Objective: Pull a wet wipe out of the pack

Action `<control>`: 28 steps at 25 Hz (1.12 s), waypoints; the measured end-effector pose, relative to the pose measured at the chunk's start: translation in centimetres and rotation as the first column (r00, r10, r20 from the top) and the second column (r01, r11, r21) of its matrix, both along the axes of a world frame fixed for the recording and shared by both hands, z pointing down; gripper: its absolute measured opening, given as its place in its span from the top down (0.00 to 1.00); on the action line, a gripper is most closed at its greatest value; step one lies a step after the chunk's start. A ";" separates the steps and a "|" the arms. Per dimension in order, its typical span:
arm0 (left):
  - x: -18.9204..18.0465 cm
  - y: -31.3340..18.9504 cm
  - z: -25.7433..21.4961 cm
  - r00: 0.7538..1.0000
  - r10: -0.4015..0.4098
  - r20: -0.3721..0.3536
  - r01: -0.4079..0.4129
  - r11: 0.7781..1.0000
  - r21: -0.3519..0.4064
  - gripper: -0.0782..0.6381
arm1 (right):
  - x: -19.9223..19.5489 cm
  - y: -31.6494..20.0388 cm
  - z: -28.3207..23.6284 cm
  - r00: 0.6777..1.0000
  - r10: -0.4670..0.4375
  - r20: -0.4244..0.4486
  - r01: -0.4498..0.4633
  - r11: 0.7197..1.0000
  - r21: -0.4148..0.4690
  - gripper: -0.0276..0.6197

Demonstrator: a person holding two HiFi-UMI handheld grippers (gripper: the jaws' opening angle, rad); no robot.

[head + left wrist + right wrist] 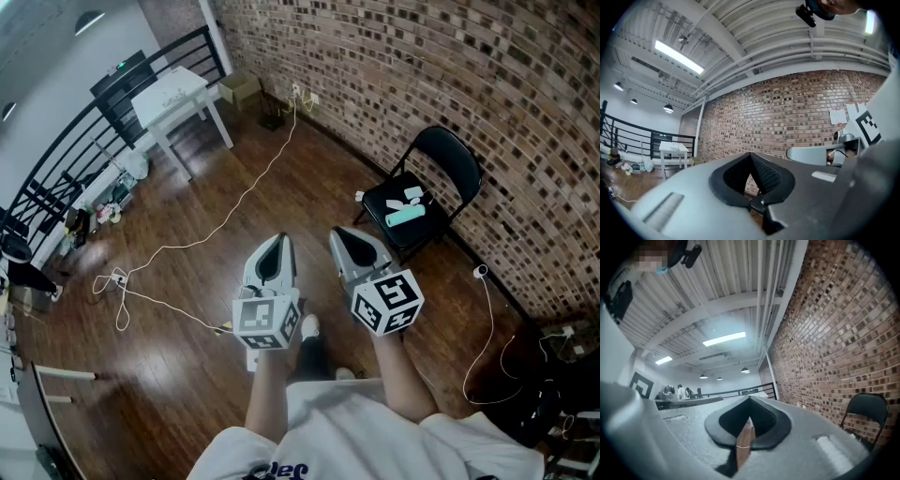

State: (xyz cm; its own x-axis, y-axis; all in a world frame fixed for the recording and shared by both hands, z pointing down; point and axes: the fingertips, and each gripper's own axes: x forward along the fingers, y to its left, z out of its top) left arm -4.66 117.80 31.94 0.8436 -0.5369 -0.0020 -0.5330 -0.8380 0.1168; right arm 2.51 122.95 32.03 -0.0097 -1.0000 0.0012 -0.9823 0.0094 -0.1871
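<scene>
Two grippers are held level with their jaws closed and empty: the left gripper (277, 242) and the right gripper (343, 234). Ahead and to the right, well apart from both, a chair (448, 157) holds what looks like the teal pack (405, 217), lying crosswise. The right gripper is nearer.

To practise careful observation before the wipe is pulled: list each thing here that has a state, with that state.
Left tool: shut, empty, level.
Right tool: shut, empty, level.
Folding chair: unfolded, upright.
Wet wipe pack: lying on the chair seat, untouched by either tool.
</scene>
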 end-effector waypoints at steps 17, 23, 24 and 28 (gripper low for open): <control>5.2 -27.6 -2.8 0.999 0.046 -0.024 -0.046 0.999 0.004 0.87 | 2.8 -27.0 -2.3 0.996 -0.004 -0.092 0.004 1.000 0.000 0.97; 7.4 -33.5 -2.1 0.999 0.029 -0.028 -0.030 0.999 -0.015 0.87 | 5.1 -33.2 -1.7 0.995 -0.019 -0.099 0.017 1.000 -0.016 0.97; 7.7 -34.7 -1.9 0.999 0.017 -0.029 -0.018 1.000 -0.016 0.87 | 5.6 -34.3 -1.6 0.994 -0.026 -0.102 0.025 1.000 -0.014 0.97; 9.5 -39.6 -0.8 0.999 -0.034 -0.012 0.034 0.999 -0.020 0.87 | 8.5 -39.3 -0.4 0.994 -0.045 -0.097 0.043 0.999 -0.016 0.97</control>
